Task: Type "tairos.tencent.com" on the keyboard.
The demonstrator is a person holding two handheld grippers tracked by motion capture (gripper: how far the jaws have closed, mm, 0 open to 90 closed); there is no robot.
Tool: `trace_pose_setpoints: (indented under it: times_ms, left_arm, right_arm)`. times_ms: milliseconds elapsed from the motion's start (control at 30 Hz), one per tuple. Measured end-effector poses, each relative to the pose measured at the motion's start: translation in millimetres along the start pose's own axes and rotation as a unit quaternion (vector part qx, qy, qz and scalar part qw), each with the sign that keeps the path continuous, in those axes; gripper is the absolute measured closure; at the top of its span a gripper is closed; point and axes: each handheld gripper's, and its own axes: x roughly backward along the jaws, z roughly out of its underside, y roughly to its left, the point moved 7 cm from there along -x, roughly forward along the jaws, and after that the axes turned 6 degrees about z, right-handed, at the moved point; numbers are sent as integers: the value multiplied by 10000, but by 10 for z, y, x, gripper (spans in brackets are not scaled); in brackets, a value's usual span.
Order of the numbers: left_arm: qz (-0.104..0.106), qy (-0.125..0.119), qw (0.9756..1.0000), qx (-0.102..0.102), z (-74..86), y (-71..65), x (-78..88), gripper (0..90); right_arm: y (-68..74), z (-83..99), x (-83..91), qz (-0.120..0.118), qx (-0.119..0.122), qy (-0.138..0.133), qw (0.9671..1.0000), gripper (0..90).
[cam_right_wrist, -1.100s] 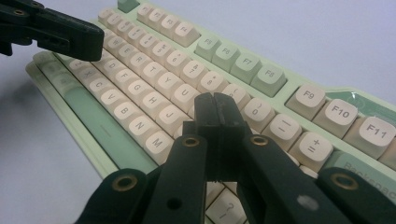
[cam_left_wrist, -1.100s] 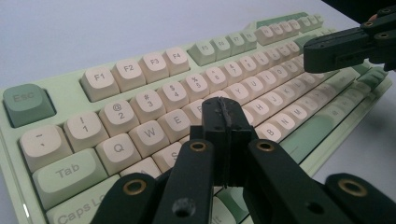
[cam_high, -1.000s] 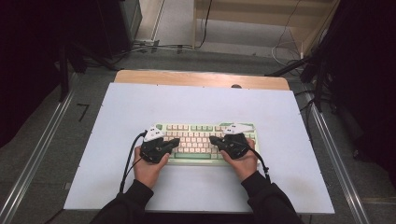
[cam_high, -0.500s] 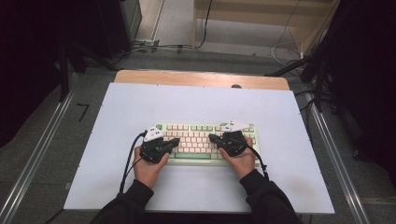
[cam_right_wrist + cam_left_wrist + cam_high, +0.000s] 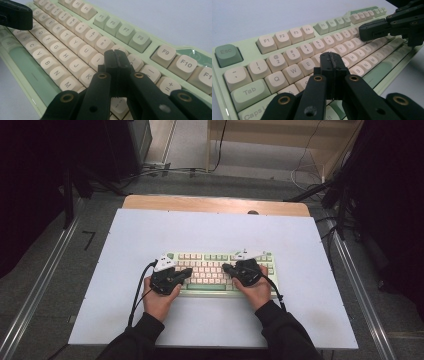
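Observation:
A pale green keyboard point(image 5: 220, 257) with cream keys lies on the white table point(image 5: 210, 230), near its front middle. My left gripper point(image 5: 188, 270) hovers over the keyboard's left half, jaws shut with nothing between them; in the left gripper view its tips point(image 5: 332, 59) sit above the keyboard point(image 5: 294, 35) around the R and T keys. My right gripper point(image 5: 225, 267) is over the right half, also shut and empty; in the right gripper view its tips point(image 5: 115, 56) hang over the keyboard point(image 5: 140, 37) near the I and O keys. The two grippers point toward each other.
A wooden strip point(image 5: 215, 204) borders the table's far edge. Metal rails point(image 5: 42, 280) run along both sides. Cables point(image 5: 165, 170) and dark equipment stand on the floor beyond. Bare table surface surrounds the keyboard.

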Motion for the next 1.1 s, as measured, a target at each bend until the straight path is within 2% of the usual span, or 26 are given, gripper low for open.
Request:
trace_pose_setpoints:
  times_ms: [400, 767, 1100]
  left_arm:
    - [-20, -17, 10000, 20, -4, 19, 15, 900]
    - [-30, -40, 10000, 38, -10, 31, 31, 900]
    - [-52, -65, 10000, 49, -15, 39, 42, 900]
  right_arm:
    - [67, -79, 158, -127, 38, -271, 9995, 883]
    - [139, -64, 251, -264, 61, -316, 9991, 883]
    - [185, -44, 266, -326, 104, -292, 9990, 883]
